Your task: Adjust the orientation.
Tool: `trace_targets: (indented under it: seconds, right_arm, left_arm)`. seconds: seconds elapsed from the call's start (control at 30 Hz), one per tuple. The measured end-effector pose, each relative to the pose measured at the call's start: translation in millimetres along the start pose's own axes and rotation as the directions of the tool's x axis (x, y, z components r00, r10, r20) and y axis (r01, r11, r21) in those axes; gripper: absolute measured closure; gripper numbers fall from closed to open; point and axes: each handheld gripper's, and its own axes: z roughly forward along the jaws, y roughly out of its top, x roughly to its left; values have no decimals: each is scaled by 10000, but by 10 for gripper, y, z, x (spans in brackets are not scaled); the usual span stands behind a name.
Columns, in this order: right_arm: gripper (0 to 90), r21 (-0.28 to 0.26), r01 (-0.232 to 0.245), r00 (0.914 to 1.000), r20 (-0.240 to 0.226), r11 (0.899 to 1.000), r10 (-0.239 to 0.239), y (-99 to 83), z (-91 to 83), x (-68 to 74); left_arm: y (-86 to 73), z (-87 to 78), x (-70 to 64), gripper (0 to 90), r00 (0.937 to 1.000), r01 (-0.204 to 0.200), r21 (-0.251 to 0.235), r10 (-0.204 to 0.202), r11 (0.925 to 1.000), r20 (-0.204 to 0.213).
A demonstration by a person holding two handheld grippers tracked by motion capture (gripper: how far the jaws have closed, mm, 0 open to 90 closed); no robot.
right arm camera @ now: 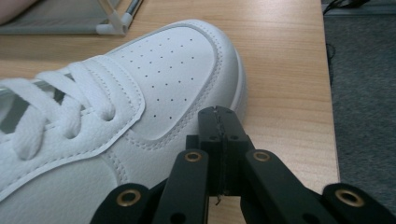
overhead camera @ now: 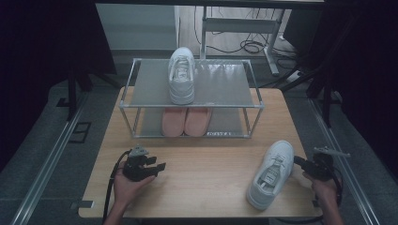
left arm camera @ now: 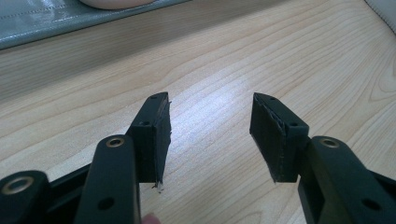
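Note:
A white sneaker (overhead camera: 271,173) lies on the wooden table (overhead camera: 202,154) at the front right, toe pointing away; its perforated toe (right arm camera: 177,70) looms in the right gripper view. My right gripper (overhead camera: 298,161) (right arm camera: 219,114) is shut, its tips right beside the shoe's toe side with nothing between them. A second white sneaker (overhead camera: 181,75) stands on the top shelf of the metal shoe rack (overhead camera: 141,96). A pink pair (overhead camera: 185,121) sits on the lower shelf. My left gripper (overhead camera: 159,164) (left arm camera: 210,130) is open and empty, low over the table's front left.
The rack takes up the back half of the table; its lower shelf edge (left arm camera: 56,23) and a corner post (right arm camera: 114,21) show in the gripper views. The table's right edge (right arm camera: 329,93) runs close to my right gripper. Cables lie on the floor (overhead camera: 248,47) behind.

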Motion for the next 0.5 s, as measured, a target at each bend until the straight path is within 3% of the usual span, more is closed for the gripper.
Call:
trace_targets:
  seconds: [0.5]
  right_arm:
    - [899,464,549,9981,-295,9974,-536,212,220,89]
  left_arm:
    - [-2,14,1,485,10000,-35,52,35,10000,-27]
